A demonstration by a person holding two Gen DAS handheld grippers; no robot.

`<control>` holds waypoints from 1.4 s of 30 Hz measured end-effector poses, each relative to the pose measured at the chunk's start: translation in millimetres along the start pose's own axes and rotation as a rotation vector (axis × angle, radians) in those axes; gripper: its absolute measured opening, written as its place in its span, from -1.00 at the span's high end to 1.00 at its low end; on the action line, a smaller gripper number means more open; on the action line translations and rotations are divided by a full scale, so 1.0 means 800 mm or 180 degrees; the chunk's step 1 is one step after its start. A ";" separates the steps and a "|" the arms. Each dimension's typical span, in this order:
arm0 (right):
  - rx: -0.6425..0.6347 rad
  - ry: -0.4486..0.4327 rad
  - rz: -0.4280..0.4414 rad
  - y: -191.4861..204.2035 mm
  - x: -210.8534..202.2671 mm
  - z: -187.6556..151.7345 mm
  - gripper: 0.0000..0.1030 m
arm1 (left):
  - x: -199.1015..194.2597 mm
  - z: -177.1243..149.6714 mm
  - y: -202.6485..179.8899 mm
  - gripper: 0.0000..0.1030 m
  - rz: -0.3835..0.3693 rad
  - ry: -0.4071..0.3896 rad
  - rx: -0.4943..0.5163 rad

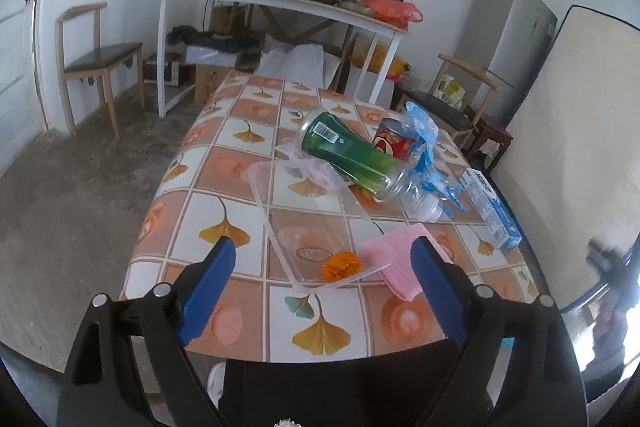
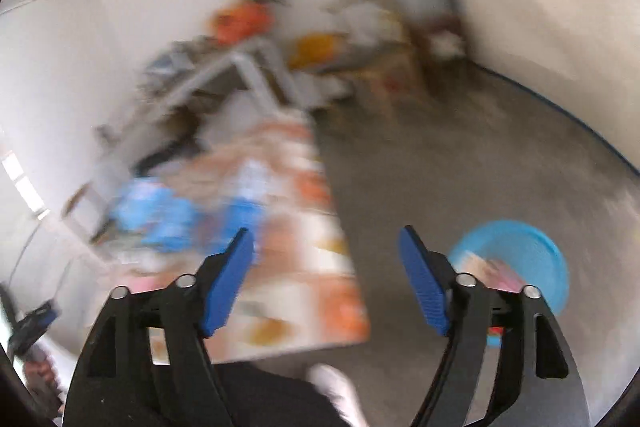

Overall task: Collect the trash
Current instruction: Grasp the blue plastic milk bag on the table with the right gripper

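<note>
In the left wrist view a table with a ginkgo-patterned cloth (image 1: 224, 187) holds trash: a clear plastic tray (image 1: 308, 223) with an orange peel (image 1: 341, 264) in it, a green-labelled clear bottle (image 1: 360, 157) lying on its side, a red can (image 1: 394, 143), crumpled blue plastic (image 1: 430, 163), a blue and white box (image 1: 490, 209) and a pink cloth (image 1: 394, 259). My left gripper (image 1: 324, 245) is open and empty, just above the tray's near end. My right gripper (image 2: 326, 239) is open and empty, off the table's right edge above the floor; that view is blurred.
A blue basin (image 2: 520, 263) with some trash in it stands on the floor right of the table. A white side table (image 1: 280, 3) loaded with kitchen things, wooden chairs (image 1: 96, 59), a grey fridge (image 1: 508, 43) and a leaning mattress (image 1: 580, 131) stand around the room.
</note>
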State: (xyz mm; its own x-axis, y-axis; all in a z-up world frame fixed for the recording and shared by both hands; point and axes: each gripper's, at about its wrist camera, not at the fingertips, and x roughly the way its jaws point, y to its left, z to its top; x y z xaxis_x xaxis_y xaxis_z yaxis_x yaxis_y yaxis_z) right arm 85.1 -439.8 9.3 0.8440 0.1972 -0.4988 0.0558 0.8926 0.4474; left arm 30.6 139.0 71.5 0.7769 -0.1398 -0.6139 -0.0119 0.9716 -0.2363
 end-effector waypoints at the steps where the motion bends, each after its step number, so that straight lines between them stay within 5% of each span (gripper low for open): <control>1: -0.0087 0.0004 0.0178 0.021 0.003 0.002 -0.46 | -0.001 -0.003 0.000 -0.71 0.0016 -0.0004 0.0014; 8: -0.0862 0.0626 0.1221 0.194 0.092 -0.030 -0.49 | 0.010 -0.025 -0.008 -0.71 0.0091 0.0110 0.0190; 11: -0.1198 0.0855 0.1178 0.255 0.126 -0.060 -0.49 | 0.014 -0.034 -0.020 -0.71 -0.0026 0.0170 0.0387; 14: -0.1506 0.0883 0.1117 0.291 0.146 -0.080 -0.27 | 0.015 -0.043 -0.043 -0.71 -0.0268 0.0147 0.0660; 18: -0.1457 0.1111 0.1281 0.307 0.168 -0.080 0.31 | 0.024 -0.050 -0.070 -0.68 -0.0795 0.0102 0.0837; 22: -0.1449 0.1338 0.1297 0.332 0.194 -0.079 0.55 | 0.053 -0.051 -0.083 -0.38 -0.1039 0.0282 0.0818; 30: -0.1577 0.1618 0.1264 0.363 0.230 -0.102 0.59 | 0.103 -0.069 -0.104 0.21 -0.1110 0.0609 0.0928; 36: -0.1593 0.1815 0.1071 0.354 0.243 -0.124 0.66 | 0.122 -0.071 -0.096 0.24 -0.1222 0.0693 0.0793; 40: -0.1552 0.1674 0.1053 0.341 0.218 -0.106 0.62 | 0.127 -0.072 -0.099 0.24 -0.1266 0.0700 0.0825; 42: -0.1567 0.1487 0.1075 0.339 0.202 -0.089 0.40 | 0.128 -0.072 -0.101 0.24 -0.1255 0.0694 0.0867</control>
State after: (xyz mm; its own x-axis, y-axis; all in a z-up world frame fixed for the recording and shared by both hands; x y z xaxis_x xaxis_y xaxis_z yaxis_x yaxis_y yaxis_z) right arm 198.6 -137.3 -2.8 0.4528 0.5455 -0.7052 -0.5029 0.8094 0.3032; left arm 74.5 35.4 -15.8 0.5399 -0.5132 -0.6672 0.4416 0.8475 -0.2945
